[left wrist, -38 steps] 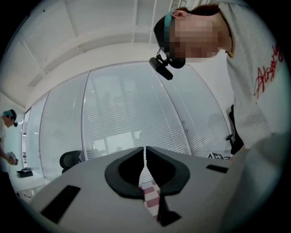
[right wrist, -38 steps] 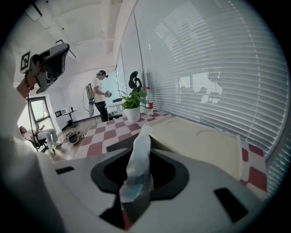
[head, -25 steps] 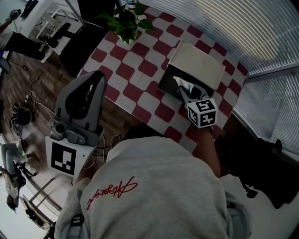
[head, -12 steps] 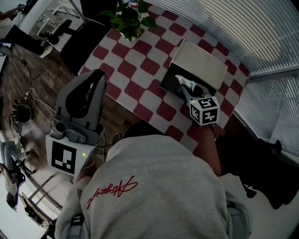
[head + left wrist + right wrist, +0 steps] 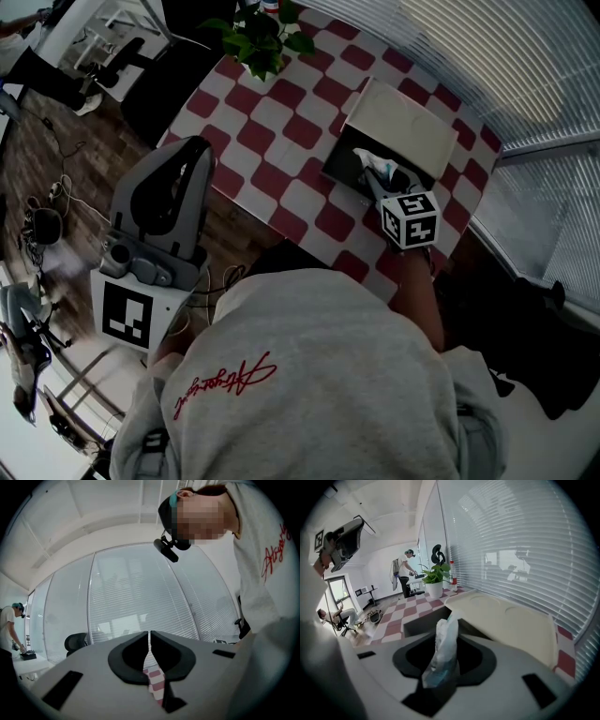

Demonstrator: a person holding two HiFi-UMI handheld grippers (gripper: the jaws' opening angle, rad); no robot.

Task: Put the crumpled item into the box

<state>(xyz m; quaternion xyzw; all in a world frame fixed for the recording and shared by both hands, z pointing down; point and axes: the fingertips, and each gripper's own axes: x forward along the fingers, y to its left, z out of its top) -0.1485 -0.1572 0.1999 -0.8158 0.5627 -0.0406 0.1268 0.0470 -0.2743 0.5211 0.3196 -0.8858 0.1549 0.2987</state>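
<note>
Crumpled white and teal plastic wrapper is seen standing upright between the pads of the right tool, at the near rim of the box and not yet lying inside it; the risks are taken from the largest thing down. On the red-and-white chequered surface, bare squares lie all round the box, so a wrapper let go short would be dropped beside it; the surface's edge is near the tool, and a fall to the floor is judged possible. The dark open box is shown with its cream lid laid back behind it; the box could be shoved, or the lid tipped forward, if the tool were pushed deeper. The right tool's jaws have just been opening with the wrapper caught lightly between them; the light plastic may be left clinging to one pad, or be sprung out over the rim. The left tool is clenched on nothing and held away from the surface; no steadying of the box is offered.
</note>
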